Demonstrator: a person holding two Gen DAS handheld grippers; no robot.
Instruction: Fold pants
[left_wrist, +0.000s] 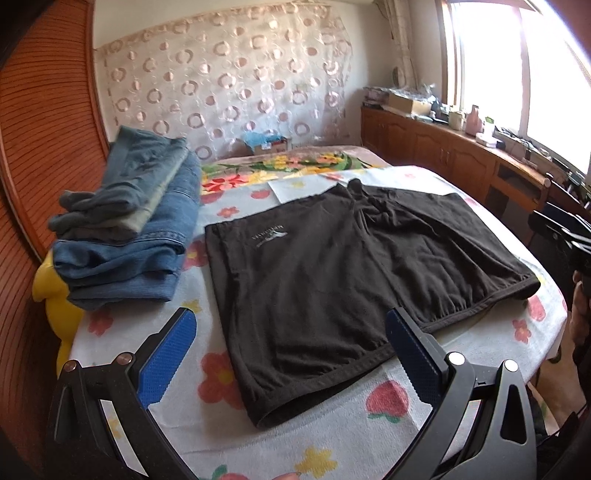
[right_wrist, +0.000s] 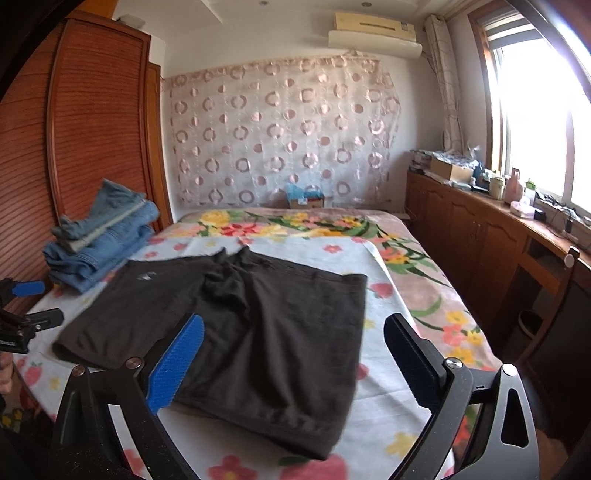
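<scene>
Right now a pair of dark brown, soft-knit short pants (left_wrist: 332, 266) lies spread flat on the bed (right_wrist: 424, 258), on a pale sheet printed with flowers and strawberries (left_wrist: 332, 435), its waistband at the near edge and its two legs running away toward the far wall. A small pale logo shows on the left leg. The left hand-held gripper (left_wrist: 291, 354) hangs just above the near hem of the pants with its blue-padded fingers (left_wrist: 166, 354) spread wide on either side of the cloth, pressing on nothing. The right hand-held gripper (right_wrist: 295, 362) likewise stands wide apart over the right side of the pants, one blue pad over the dark fabric and the other beyond its edge over the sheet, with nothing clamped between them. To the left of the pants, beside the reddish wooden slatted wardrobe (right_wrist: 92, 129), sits a stack of folded blue denim jeans (left_wrist: 140, 229). A low wooden cabinet with cluttered top (right_wrist: 480, 221) runs under the bright window on the right.
</scene>
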